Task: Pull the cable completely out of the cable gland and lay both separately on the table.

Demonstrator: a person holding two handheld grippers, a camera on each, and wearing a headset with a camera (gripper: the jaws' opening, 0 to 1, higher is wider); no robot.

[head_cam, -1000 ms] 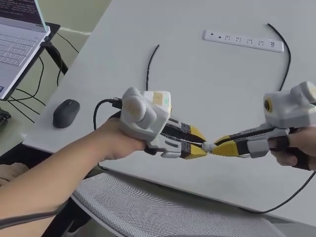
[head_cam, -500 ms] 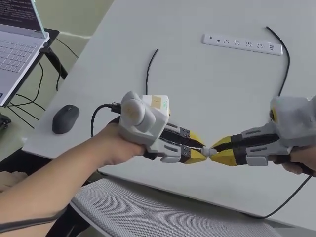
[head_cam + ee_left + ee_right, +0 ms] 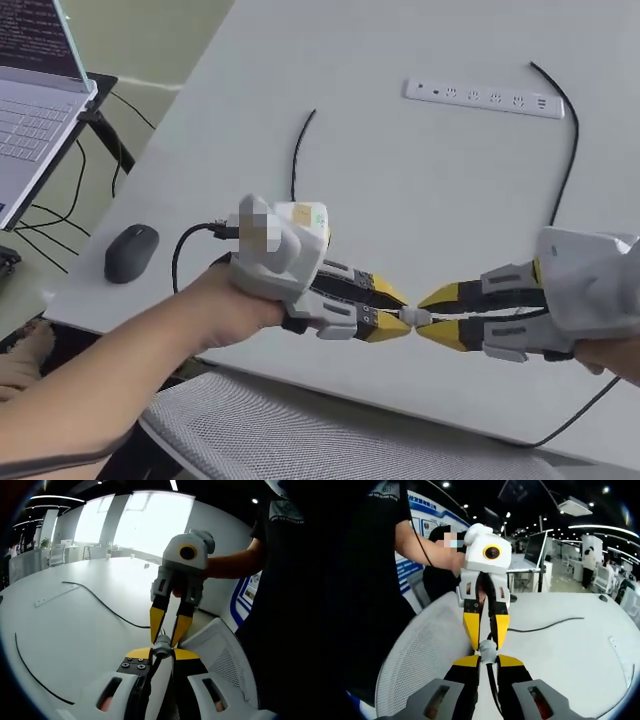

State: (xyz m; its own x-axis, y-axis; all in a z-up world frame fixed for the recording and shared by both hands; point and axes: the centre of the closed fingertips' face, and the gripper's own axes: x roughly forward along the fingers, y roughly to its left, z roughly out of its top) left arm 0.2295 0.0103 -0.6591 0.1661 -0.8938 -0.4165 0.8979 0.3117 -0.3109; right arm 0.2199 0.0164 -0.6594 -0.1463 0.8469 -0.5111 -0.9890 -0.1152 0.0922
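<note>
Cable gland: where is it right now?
In the head view the gland sits low and right of centre, in the air between the meeting tips of the left gripper and right gripper, over the table's near edge.

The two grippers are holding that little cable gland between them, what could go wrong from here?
1. The left gripper and the right gripper meet tip to tip on the small cable gland; so slight a hold could slip under a pull.
2. The cable runs between the right jaws with gaps beside it, so they may slide along it instead of pulling it out.
3. They work near the table edge above the chair; a dropped part could land there.
</note>
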